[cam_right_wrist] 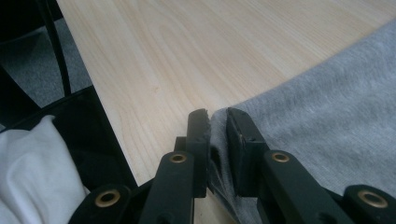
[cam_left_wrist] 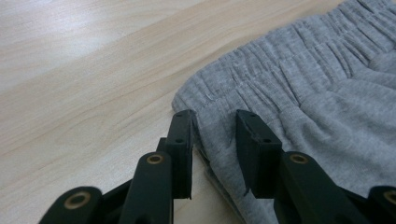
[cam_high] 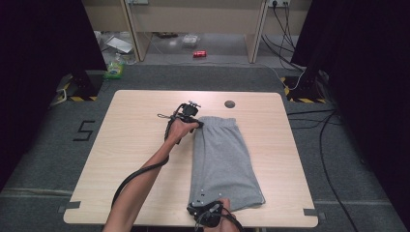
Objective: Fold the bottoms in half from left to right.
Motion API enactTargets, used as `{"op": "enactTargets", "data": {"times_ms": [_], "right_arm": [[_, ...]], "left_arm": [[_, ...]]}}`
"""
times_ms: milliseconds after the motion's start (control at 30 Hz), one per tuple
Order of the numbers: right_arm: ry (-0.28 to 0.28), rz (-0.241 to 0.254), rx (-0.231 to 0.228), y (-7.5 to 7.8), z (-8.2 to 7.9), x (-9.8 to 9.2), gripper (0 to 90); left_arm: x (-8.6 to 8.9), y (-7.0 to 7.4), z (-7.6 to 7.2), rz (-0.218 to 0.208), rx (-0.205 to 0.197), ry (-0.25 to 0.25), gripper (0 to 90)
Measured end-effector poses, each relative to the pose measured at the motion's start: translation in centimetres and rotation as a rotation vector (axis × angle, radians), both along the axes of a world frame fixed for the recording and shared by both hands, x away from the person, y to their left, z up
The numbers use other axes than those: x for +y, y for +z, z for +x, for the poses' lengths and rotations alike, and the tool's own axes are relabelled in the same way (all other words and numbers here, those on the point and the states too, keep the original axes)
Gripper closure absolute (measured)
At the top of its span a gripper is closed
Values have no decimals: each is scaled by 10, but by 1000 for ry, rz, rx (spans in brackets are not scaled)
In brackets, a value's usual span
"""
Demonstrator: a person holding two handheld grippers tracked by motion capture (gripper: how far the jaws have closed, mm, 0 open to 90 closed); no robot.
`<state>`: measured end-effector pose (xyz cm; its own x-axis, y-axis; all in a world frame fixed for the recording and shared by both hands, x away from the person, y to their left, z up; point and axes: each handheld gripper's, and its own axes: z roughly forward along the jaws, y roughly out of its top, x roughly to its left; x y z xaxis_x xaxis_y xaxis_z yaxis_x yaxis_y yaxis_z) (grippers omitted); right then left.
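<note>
A light wooden table (cam_high: 135, 145) stands on grey carpet, dark curtains at both sides of the frame. At the top, on the floor under a shelf, lie a green bottle (cam_high: 115, 67) and a red can (cam_high: 199, 53). Grey shorts (cam_high: 222, 159) lie folded at the centre-right of the table. The left gripper (cam_high: 197, 123) is at the waistband corner — its jaws are narrow, cloth between them, not yet pressed. The right gripper (cam_high: 205, 207), at the bottom edge, pinches the hem corner.

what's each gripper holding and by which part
Right gripper pinches the grey shorts at the near hem corner. Left gripper straddles the waistband corner, not visibly clamped.
</note>
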<state>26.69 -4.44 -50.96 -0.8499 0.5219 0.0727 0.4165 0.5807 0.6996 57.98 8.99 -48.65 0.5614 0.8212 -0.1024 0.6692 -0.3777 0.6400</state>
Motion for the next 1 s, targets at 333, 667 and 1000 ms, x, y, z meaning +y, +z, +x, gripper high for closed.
{"op": "enactTargets", "data": {"times_ms": [333, 667, 1000], "right_arm": [[5, 0, -14, -1, 2, 5, 814], [52, 16, 5, -1, 15, 28, 847], [11, 28, 14, 0, 7, 27, 604]], "left_arm": [[0, 3, -2, 17, -24, -20, 778], [38, -2, 1, -69, 18, 64, 794], [17, 5, -6, -114, 95, 55, 531]]}}
